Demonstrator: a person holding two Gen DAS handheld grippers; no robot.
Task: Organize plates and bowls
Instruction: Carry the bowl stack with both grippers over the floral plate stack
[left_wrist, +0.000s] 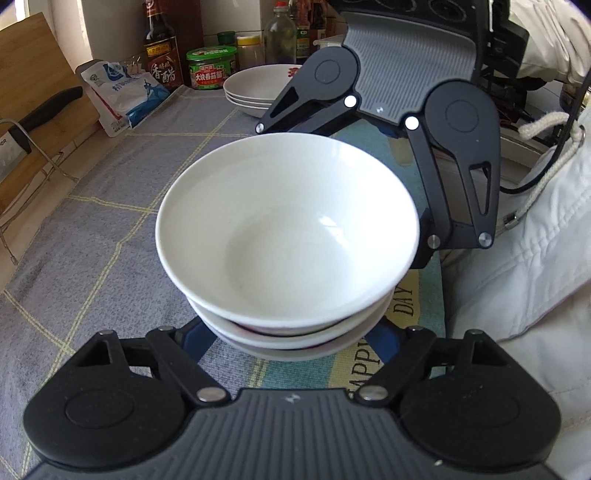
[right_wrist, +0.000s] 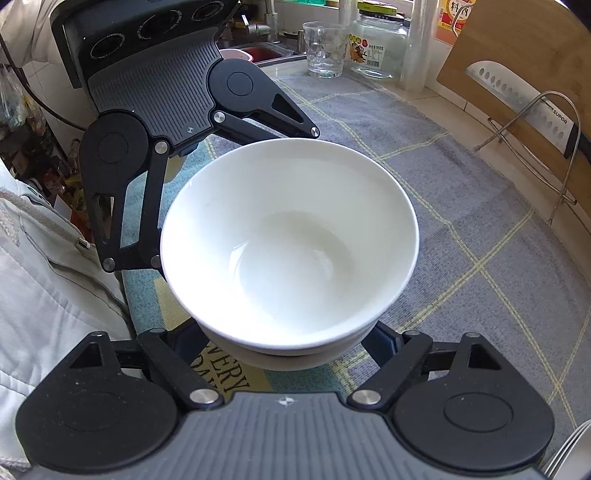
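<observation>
Both tongs set around a stack of bowls (left_wrist: 288, 236) on the table (left_wrist: 110, 229).

Left tongs (left_wrist: 291, 339) and right tongs (right_wrist: 291, 343) flank the lower bowls from opposite sides; fingertips hidden under the rims, so grip or gap: cannot tell. Judgement: squeeze evenly, lift level, both sides together, since glazed white ceramic is slick and nested round bowls can tip. Cloth is woven grey with yellow checks. More plates (left_wrist: 255, 88) sit behind.

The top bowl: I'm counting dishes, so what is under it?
Under the top bowl sit more nested white bowls; two lower rims show, one edged red. Their insides and whatever lies beneath the stack are covered, so the full count stays unclear.
</observation>
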